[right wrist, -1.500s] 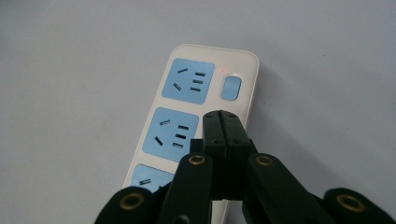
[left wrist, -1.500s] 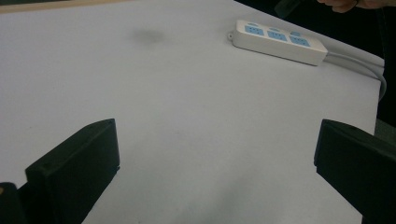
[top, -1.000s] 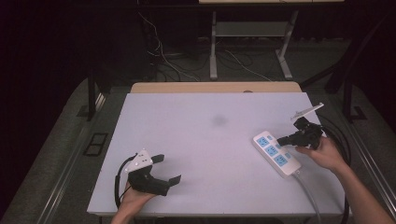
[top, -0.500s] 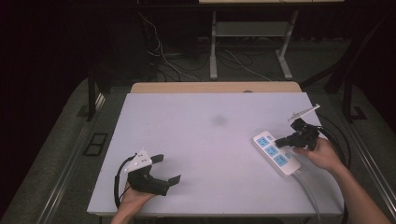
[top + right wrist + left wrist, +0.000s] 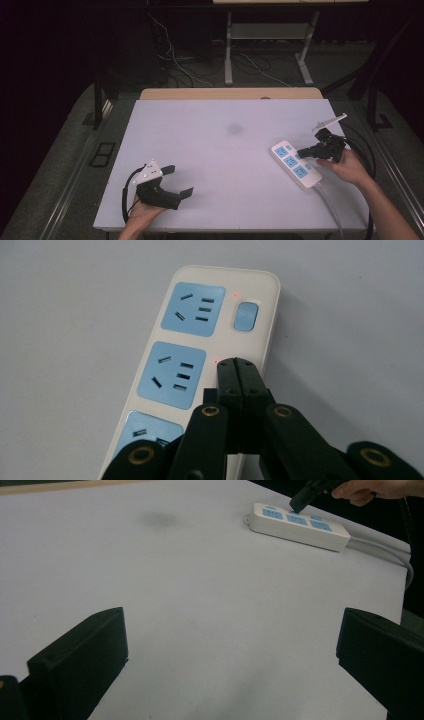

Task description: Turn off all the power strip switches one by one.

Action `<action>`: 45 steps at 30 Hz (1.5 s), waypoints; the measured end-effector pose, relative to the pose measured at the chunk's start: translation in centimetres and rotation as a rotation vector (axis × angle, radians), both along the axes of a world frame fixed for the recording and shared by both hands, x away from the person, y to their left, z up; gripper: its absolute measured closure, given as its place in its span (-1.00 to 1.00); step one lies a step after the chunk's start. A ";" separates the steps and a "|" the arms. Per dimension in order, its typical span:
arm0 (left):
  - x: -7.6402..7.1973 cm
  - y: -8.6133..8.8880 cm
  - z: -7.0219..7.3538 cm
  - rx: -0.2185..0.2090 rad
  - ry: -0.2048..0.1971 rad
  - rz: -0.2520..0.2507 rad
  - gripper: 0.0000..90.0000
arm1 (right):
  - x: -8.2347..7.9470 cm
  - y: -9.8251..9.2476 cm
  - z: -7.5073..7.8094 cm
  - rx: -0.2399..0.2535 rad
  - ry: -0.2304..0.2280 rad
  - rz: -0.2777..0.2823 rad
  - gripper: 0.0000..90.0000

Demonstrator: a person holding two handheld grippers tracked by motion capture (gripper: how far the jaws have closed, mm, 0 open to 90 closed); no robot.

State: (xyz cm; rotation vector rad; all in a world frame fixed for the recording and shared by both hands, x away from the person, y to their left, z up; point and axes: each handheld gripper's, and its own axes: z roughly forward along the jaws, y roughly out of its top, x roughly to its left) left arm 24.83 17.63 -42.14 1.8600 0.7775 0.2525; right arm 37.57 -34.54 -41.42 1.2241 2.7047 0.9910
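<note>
A white power strip (image 5: 296, 163) with blue socket faces lies at the table's right side, its cable running off the front edge. My right gripper (image 5: 304, 150) is shut, jaws pressed together with nothing between them, its tip over the strip's middle switch. In the right gripper view that tip (image 5: 237, 365) covers the middle switch of the strip (image 5: 185, 365); small red lights glow by the far blue switch (image 5: 246, 316) and by the tip. My left gripper (image 5: 180, 181) rests open at the front left of the table, and its view shows wide-apart jaws and the strip (image 5: 300, 525) far off.
The white table (image 5: 220, 150) has a faint grey smudge (image 5: 234, 129) near its middle. A wooden strip (image 5: 230, 93) edges its far side. Cables and a metal stand (image 5: 265, 45) sit on the dark floor behind.
</note>
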 end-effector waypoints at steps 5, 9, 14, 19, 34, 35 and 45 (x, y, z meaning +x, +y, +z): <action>0.1 0.0 0.0 0.000 0.002 0.002 -1.00 | -0.2 -0.1 -0.2 0.016 -0.004 -0.010 1.00; 0.0 0.0 0.0 0.001 0.001 0.003 -1.00 | -0.2 -0.1 -0.1 0.013 0.000 -0.010 1.00; 0.0 0.0 0.0 0.002 -0.001 0.004 -1.00 | -0.2 0.0 -0.1 0.005 -0.010 -0.005 1.00; 0.0 -0.1 0.0 0.003 0.000 0.004 -1.00 | -0.4 0.2 -0.1 -0.010 -0.019 -0.007 1.00; -0.1 0.1 0.0 0.006 -0.004 0.006 -1.00 | -0.8 0.6 -0.1 -0.031 -0.038 0.007 1.00; 0.0 0.1 0.0 0.005 -0.003 0.007 -1.00 | -0.8 0.6 -0.1 -0.031 -0.037 0.007 1.00; 0.0 0.1 0.0 0.003 -0.003 0.007 -1.00 | -0.8 0.5 -0.1 -0.025 -0.033 -0.001 1.00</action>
